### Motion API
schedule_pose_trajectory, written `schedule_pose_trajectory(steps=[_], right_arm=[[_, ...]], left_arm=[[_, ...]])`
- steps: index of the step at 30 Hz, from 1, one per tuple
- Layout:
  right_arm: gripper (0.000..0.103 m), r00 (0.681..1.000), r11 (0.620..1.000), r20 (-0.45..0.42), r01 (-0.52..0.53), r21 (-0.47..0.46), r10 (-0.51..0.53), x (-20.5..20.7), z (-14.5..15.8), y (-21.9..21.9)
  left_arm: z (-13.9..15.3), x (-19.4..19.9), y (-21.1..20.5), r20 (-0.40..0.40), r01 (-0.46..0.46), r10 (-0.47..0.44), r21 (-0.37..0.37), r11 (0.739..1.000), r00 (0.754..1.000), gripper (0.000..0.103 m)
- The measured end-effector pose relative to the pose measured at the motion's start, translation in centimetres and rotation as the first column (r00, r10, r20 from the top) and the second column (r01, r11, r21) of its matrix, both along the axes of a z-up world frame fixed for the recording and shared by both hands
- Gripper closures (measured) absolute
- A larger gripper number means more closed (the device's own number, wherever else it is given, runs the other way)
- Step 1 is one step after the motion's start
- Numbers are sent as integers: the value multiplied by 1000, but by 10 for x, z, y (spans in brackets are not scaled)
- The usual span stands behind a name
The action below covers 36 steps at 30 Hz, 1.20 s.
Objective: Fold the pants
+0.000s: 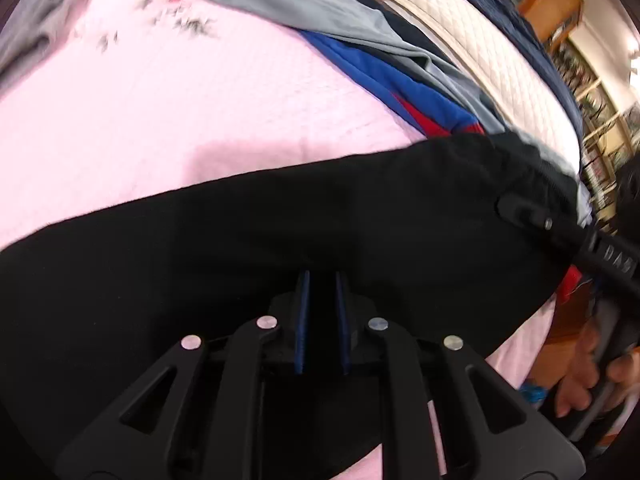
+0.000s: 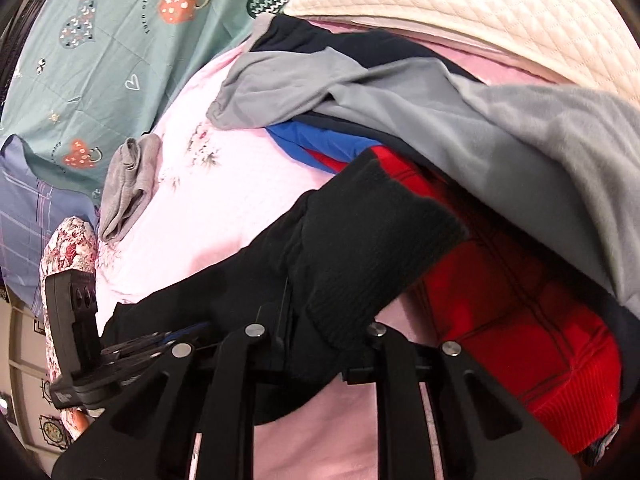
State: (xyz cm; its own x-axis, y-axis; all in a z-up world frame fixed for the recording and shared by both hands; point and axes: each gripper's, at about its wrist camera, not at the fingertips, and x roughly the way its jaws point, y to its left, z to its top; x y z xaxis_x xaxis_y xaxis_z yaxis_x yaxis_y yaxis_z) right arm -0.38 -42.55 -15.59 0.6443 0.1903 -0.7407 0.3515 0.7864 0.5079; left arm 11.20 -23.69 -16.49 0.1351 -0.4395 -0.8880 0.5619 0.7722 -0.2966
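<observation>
Both hand-held grippers – left [image 1: 322,280], right [image 2: 316,320] – are clamping the black pants [image 1: 280,232], lying stretched, not yet folded, beside the clothes pile [image 2: 500,128].

Pants [image 1: 304,216] lie across bed [image 1: 168,112], near side. Clothes pile [image 2: 460,128] behind & right of them; small garment [image 2: 128,184] well apart, left.

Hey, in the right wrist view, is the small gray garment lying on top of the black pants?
No, the gray garment lies by itself on the pink bedspread, apart from the black pants.
</observation>
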Motion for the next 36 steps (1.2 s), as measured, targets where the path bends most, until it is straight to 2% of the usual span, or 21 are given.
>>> schedule_pose_trajectory(steps=[2, 6, 8, 10, 12, 14, 16, 17, 20, 22, 23, 24, 27, 30, 34, 36], right_arm=[[86, 1000, 1000, 2, 0, -6, 0, 1, 2, 2], [86, 1000, 1000, 16, 0, -22, 0, 2, 11, 7], [86, 1000, 998, 27, 2, -55, -1, 1, 19, 14], [86, 1000, 996, 31, 5, -90, -2, 3, 24, 21], [86, 1000, 993, 23, 3, -121, 0, 6, 30, 28], [86, 1000, 991, 30, -4, -137, 8, 8, 37, 36], [86, 998, 987, 59, -20, -157, 30, 11, 51, 50], [86, 996, 986, 74, -30, -165, 43, 13, 56, 58], [86, 988, 975, 118, -71, -209, 97, 23, 72, 88], [86, 986, 962, 101, -101, -253, 131, 37, 74, 112], [86, 985, 956, 89, -119, -267, 147, 43, 73, 122], [86, 982, 948, 75, -145, -282, 172, 49, 73, 134], [86, 954, 907, 45, -267, -325, 297, 68, 77, 184], [86, 897, 835, 9, -408, -369, 442, 84, 76, 246], [86, 800, 705, -91, -571, -421, 593, 102, 46, 331], [86, 765, 659, -144, -620, -426, 627, 109, 26, 359]], left_arm=[[2, -8, 4, -13, 27, -27, -14, 1000, 1000, 90], [8, -24, 36, -86, 45, -54, -103, 994, 995, 90], [12, -22, 65, -107, -7, -9, -146, 989, 994, 90], [19, -11, 107, -115, -104, 84, -184, 977, 990, 90], [29, 1, 164, -88, -232, 218, -199, 952, 972, 90], [37, 11, 219, -46, -350, 347, -166, 922, 937, 89], [41, 14, 279, 7, -472, 475, -100, 876, 880, 88], [40, 14, 311, 27, -533, 537, -77, 842, 843, 88], [26, 9, 379, 1, -636, 637, -64, 769, 771, 88], [10, 5, 407, -38, -669, 668, -40, 743, 744, 88], [2, 5, 412, -59, -674, 672, -37, 738, 739, 88], [-4, 3, 421, -82, -678, 673, -84, 731, 735, 87], [-7, 1, 427, -93, -676, 670, -132, 725, 737, 87], [-8, -2, 430, -108, -670, 661, -155, 726, 742, 87], [-10, -4, 434, -127, -667, 655, -182, 723, 745, 87], [-9, -4, 432, -128, -665, 653, -181, 725, 747, 87]])
